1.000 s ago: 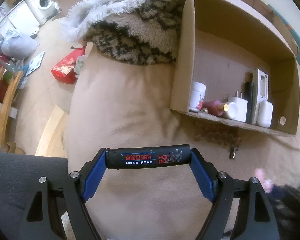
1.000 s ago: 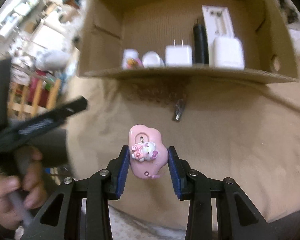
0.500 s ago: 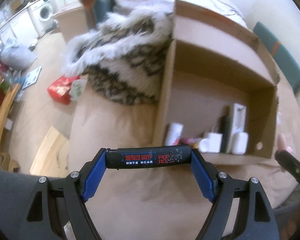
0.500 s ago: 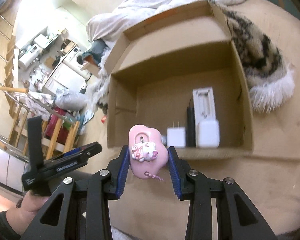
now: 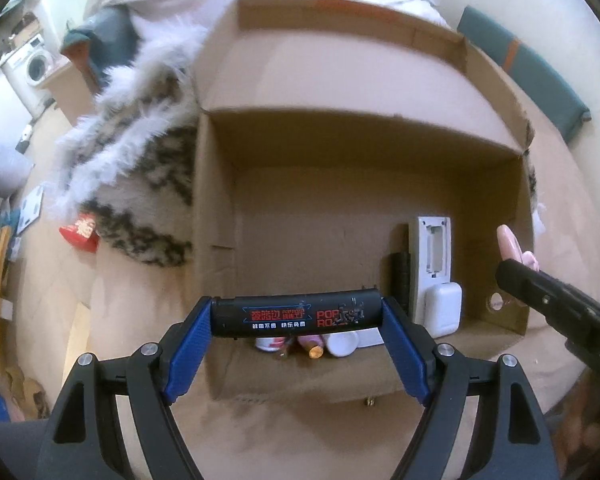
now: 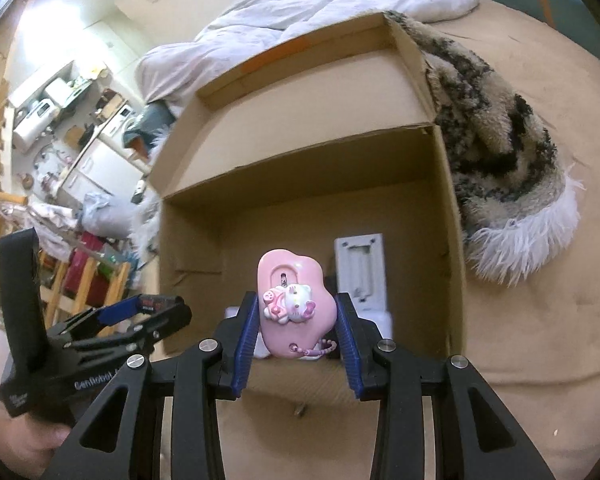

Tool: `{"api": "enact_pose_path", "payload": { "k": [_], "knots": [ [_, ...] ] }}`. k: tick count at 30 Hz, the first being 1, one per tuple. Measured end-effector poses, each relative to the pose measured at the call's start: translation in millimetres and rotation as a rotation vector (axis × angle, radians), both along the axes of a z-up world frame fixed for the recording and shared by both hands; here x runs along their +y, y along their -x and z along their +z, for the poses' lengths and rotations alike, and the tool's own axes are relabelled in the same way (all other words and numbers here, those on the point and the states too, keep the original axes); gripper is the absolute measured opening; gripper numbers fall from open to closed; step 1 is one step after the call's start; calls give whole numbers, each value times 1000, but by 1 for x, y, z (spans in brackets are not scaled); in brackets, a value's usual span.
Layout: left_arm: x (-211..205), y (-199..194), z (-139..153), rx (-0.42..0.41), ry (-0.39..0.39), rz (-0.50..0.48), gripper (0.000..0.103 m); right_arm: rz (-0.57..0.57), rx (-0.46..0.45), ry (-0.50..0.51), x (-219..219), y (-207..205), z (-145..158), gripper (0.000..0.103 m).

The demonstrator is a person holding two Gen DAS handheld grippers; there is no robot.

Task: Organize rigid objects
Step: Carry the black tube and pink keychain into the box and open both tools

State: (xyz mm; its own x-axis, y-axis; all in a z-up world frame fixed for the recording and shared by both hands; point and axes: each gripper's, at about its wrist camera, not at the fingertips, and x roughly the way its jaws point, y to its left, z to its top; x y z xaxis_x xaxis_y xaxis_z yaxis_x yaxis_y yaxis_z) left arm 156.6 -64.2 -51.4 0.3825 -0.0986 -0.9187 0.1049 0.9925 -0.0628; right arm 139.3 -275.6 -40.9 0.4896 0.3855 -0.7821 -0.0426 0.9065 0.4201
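Cardboard box [image 5: 216, 208] now fills frame centre, nearer than before; left gripper [image 5: 296, 318] clamps black tube [image 5: 296, 312], right gripper [image 6: 296, 320] clamps pink case [image 6: 294, 304].

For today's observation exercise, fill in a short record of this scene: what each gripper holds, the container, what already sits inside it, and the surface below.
left gripper: shut on a black cylindrical tube with red lettering
right gripper: shut on a pink plastic cat-figure case
container: open brown cardboard box
inside: upright white rectangular device, white rounded case, small bottles
surface: tan fabric
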Motion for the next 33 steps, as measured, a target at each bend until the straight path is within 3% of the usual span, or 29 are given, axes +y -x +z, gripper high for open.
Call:
{"api": "enact_pose_path", "payload": {
  "k": [11,15,33],
  "knots": [
    [-18,-8,-39,21,-35,-30,79,-15,54,101,6,-19,-28,40],
    [-23,-7,-45,-5,-68,-52,79,8,82,134,15,-20,-38,40],
    [-24,-7,-56,-1,-81,-46,79,-6,148,180,18,-20,-57,40]
  ]
}}
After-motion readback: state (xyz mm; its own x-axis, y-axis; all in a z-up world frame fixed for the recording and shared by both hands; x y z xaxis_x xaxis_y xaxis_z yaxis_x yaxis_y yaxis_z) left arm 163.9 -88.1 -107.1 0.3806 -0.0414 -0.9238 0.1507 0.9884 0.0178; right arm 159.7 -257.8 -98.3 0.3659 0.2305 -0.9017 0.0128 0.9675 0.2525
